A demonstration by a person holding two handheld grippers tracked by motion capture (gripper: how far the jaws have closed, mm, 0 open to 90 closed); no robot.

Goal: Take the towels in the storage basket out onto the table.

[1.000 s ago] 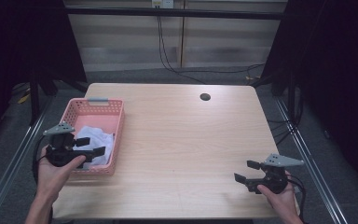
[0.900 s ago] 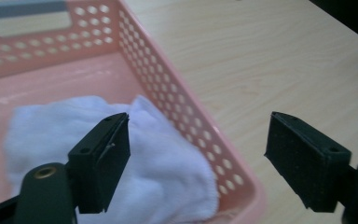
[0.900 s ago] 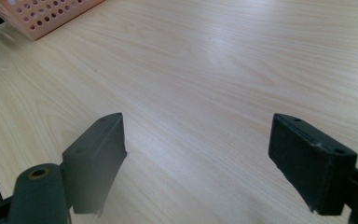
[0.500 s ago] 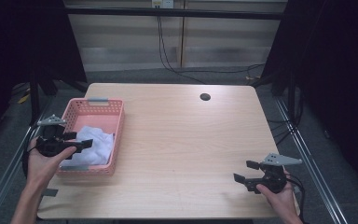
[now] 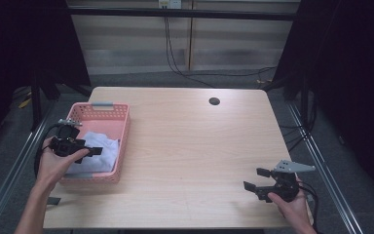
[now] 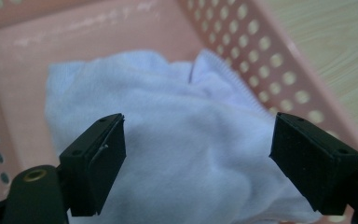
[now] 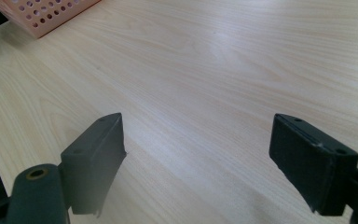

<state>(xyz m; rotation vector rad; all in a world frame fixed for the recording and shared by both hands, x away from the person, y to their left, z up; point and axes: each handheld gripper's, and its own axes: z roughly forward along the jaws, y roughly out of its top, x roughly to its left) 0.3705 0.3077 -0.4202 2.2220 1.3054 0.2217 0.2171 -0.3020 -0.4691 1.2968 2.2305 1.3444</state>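
Note:
A pink perforated basket [image 5: 121, 141] stands at the table's left edge with a crumpled white cloth [image 5: 97, 151] lying inside it. My left gripper [image 5: 93, 148] hovers over the basket's left side, jaws wide open above the cloth. In the left gripper view the white cloth [image 6: 186, 140] spreads between and beyond the two black jaws, with the basket wall [image 6: 242, 56] behind it. My right gripper [image 5: 255, 179] rests low near the table's front right corner, open, with nothing between its jaws. In the right gripper view the basket's corner [image 7: 42, 14] shows far off at the top left.
The light wooden table [image 5: 190, 146] has a small round black hole [image 5: 214, 101] near its far edge. Metal frame rails run along both sides of the table, and cables hang behind it against a dark backdrop.
My left gripper has moved away from the front of the basket toward its left side and a little farther back, staying open over the cloth. The right gripper has stayed put.

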